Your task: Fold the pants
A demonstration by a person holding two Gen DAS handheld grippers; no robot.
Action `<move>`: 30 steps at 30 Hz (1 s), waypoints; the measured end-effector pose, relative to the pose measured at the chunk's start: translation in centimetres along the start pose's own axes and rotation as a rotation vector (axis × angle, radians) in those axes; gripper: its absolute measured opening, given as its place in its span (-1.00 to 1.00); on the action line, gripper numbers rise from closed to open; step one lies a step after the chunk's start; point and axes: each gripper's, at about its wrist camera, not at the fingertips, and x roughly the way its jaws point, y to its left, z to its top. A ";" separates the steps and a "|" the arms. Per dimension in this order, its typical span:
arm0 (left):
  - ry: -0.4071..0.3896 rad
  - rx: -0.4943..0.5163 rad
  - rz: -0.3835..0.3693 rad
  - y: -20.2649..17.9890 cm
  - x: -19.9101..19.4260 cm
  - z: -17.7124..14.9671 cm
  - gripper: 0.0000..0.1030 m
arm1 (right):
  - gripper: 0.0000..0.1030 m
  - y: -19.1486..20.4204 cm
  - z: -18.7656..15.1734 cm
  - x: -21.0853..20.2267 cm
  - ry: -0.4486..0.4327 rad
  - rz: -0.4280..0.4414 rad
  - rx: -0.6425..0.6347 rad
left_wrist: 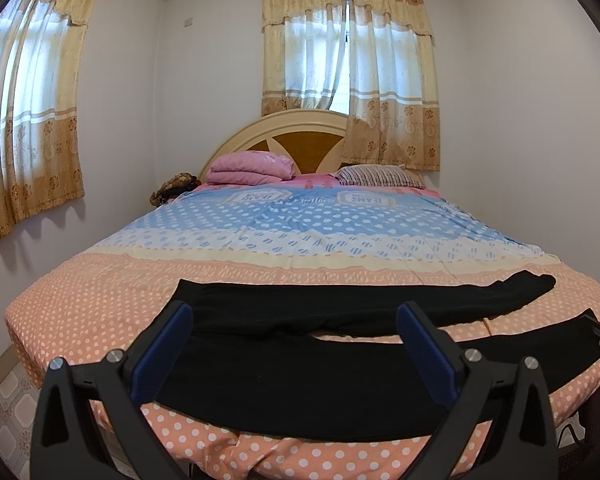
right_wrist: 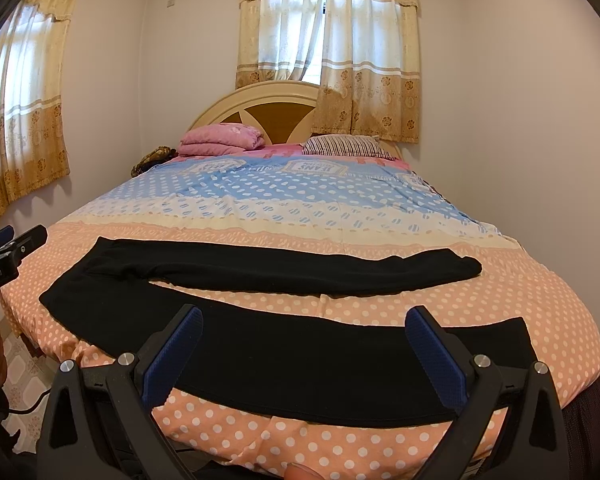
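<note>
Black pants [left_wrist: 300, 380] spread flat across the foot of the bed [left_wrist: 100, 292], legs parted in a V, waist end toward the bed's left side, cuffs toward its right. Left gripper [left_wrist: 294, 354] poised just above the near leg by the bed's front edge, jaws spread wide, nothing between them. Right gripper [right_wrist: 304, 354] likewise wide open over the same leg, gripping nothing. Folded pink blanket [left_wrist: 250, 168] and striped pillow [left_wrist: 376, 176] at the bed's headboard [left_wrist: 284, 132].
</note>
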 end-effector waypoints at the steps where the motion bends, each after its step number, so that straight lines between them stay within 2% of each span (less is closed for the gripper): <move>1: 0.000 -0.001 0.000 0.1 0.0 0.0 1.00 | 0.98 0.0 0.0 0.0 0.000 0.000 0.000; 30: 0.013 -0.009 0.002 0.4 0.4 -0.1 1.00 | 0.98 0.5 -0.5 0.1 0.015 -0.002 -0.003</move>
